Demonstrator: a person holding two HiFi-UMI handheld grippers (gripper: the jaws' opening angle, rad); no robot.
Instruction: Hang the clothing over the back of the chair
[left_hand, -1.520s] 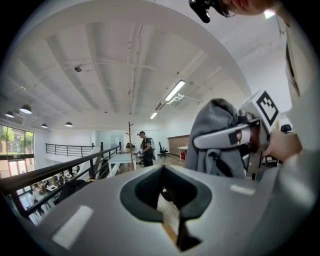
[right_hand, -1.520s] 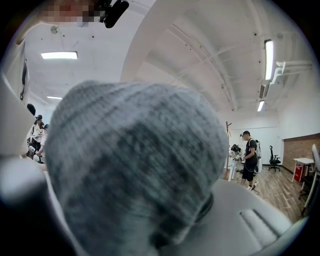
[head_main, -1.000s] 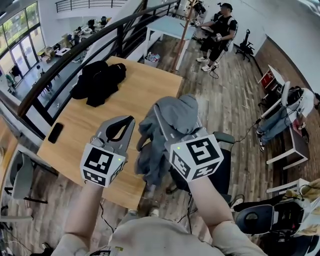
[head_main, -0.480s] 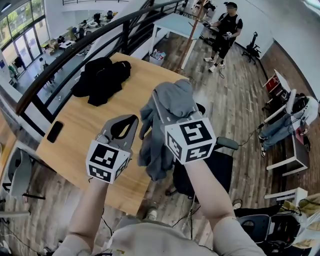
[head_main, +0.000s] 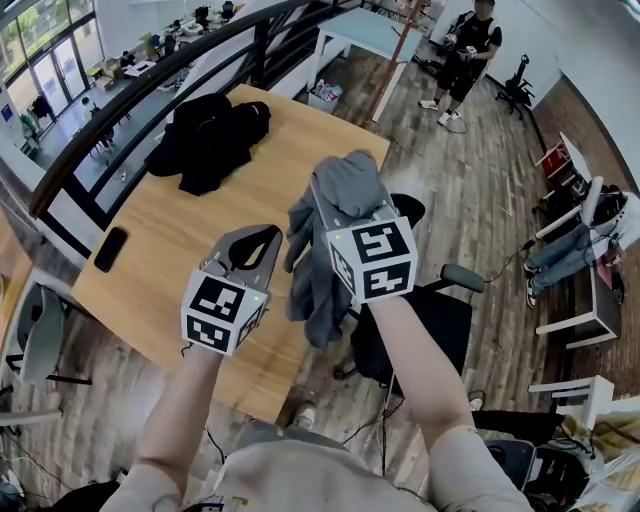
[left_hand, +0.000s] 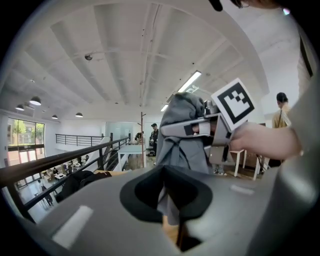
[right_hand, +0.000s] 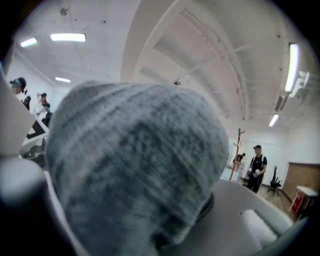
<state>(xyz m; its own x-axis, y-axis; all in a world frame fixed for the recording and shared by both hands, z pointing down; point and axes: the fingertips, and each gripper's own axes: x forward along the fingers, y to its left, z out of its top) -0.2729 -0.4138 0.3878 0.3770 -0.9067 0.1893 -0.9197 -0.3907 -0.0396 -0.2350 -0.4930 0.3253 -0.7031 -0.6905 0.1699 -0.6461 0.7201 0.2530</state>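
A grey knitted garment (head_main: 318, 262) hangs bunched from my right gripper (head_main: 335, 195), which is shut on its upper part; the cloth fills the right gripper view (right_hand: 135, 165). It dangles over the table's near edge, just left of the black office chair (head_main: 430, 322), which stands under my right forearm. My left gripper (head_main: 270, 235) hovers beside the garment on its left, fingertips together and nothing between them. In the left gripper view the garment (left_hand: 182, 132) hangs straight ahead, close by.
A wooden table (head_main: 170, 250) carries a heap of black clothing (head_main: 210, 140) at its far side and a phone (head_main: 110, 249) at the left edge. A railing (head_main: 130, 95) runs behind it. A person (head_main: 470, 45) stands far off; more chairs stand at the right.
Both grippers have shifted up the picture, further over the table, the right one carrying the grey garment along. More of the black chair shows beneath the right arm.
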